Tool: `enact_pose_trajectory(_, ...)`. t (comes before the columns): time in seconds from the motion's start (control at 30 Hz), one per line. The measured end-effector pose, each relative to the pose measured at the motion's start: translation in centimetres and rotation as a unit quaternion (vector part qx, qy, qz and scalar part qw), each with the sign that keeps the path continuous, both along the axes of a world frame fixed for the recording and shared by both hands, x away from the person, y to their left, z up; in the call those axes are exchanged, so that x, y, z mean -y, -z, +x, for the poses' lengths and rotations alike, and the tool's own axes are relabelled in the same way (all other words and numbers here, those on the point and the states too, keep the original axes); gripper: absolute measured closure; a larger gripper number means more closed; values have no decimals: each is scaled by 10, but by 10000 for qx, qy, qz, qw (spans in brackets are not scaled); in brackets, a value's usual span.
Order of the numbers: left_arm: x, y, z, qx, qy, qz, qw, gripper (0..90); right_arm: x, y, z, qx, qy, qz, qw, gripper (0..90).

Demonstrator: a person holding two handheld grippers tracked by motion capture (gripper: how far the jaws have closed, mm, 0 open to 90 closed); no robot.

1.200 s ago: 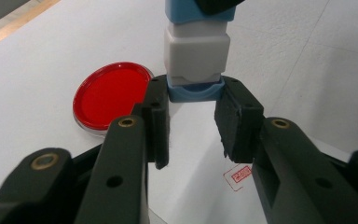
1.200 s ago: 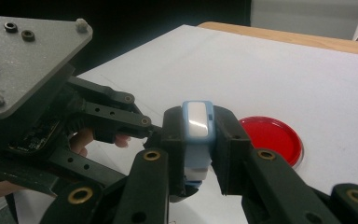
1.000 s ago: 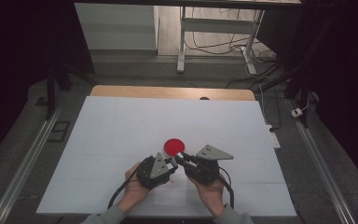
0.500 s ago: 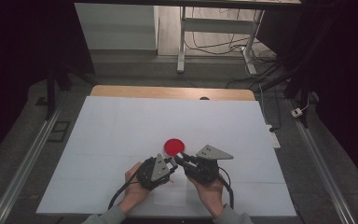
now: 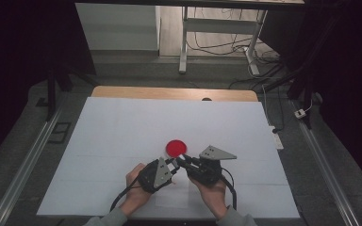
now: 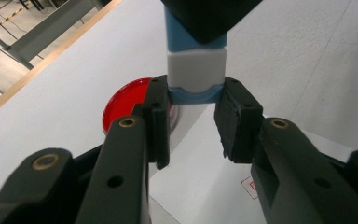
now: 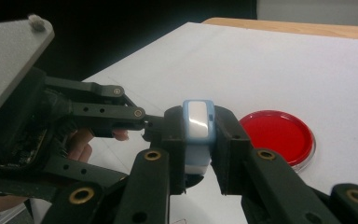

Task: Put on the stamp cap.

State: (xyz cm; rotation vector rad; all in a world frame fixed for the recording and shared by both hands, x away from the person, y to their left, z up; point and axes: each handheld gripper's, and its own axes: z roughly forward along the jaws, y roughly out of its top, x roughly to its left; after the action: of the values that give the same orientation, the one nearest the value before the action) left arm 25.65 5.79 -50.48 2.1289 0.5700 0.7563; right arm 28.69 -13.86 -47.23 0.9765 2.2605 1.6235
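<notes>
Gripping one small blue-and-white block point(image 7: 197, 135) from opposite ends, the left gripper point(image 6: 193, 105) and right gripper point(image 7: 199, 140) (both clamped on it) keep it lifted beside the red dish point(image 5: 176, 148), probably to pull it apart.

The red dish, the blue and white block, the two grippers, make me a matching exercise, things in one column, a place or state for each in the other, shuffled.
Things:
1. red dish
2. blue and white block
3. left gripper
4. white table cover

Places or states:
A. clamped between the right gripper's jaws
B. spread over the table under everything
C. lying flat on the table beyond both grippers
D. jaws closed on the block's lower blue end

Pairs: 1-C, 2-A, 3-D, 4-B
</notes>
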Motion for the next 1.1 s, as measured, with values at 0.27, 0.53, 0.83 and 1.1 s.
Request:
enact_pose_trajectory(0.27, -2, 3, 3, -159, 58, -45, 9998, 658, 2, 1, 2, -86, 14, 89, 9999, 760)
enact_pose_trajectory(0.53, -3, 4, 4, -235, 114, -109, 9996, 651, 4, 0, 3, -92, -32, 64, 9999, 759)
enact_pose_trajectory(0.83, -6, 3, 7, -446, 158, -221, 9986, 562, 4, -1, 2, 43, -72, 22, 10000, 758)
enact_pose_trajectory(1.1, -13, 0, 8, -742, 167, -426, 9962, 420, 11, -4, 6, 86, -41, 78, 9999, 758)
